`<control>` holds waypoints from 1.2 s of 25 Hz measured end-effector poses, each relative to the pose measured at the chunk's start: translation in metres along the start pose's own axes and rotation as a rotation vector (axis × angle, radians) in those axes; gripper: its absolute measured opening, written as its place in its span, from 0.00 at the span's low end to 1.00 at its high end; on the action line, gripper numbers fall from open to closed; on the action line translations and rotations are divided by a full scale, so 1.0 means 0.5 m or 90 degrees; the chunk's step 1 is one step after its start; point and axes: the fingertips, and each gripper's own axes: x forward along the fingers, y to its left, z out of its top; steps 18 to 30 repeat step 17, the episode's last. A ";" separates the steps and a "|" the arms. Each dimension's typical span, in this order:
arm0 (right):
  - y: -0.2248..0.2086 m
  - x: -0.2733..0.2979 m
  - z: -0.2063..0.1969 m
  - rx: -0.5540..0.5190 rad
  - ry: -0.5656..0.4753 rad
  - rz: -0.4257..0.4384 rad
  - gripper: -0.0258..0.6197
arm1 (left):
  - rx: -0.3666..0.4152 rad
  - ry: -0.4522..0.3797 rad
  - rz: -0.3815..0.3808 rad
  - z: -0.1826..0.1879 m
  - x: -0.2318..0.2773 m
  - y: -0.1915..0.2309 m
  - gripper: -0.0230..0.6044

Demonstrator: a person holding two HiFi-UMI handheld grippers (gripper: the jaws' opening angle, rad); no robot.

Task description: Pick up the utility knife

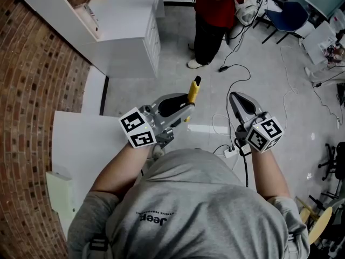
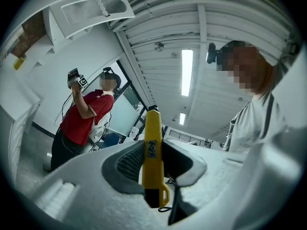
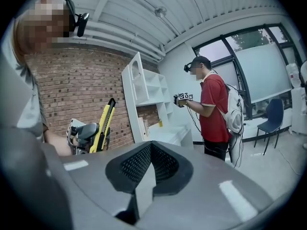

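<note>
Okay, one knife [image 2: 153, 147] clamped in your left gripper [image 1: 186, 110], tip toward 1 o'clock; your right gripper [image 3: 151, 146] is closed, empty.

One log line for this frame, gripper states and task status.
left gripper: shut on utility knife | right gripper: shut, empty | task: pickup done

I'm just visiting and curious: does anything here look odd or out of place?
Nothing looks broken or spilled. The one oddity: the yellow utility knife is clamped in the left tool, poking up in mid-air rather than lying on a surface. Loose cables also trail across the floor.
</note>
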 end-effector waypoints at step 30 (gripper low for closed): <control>-0.012 0.015 -0.005 -0.002 0.008 0.002 0.05 | -0.003 -0.002 0.001 0.003 0.007 0.017 0.23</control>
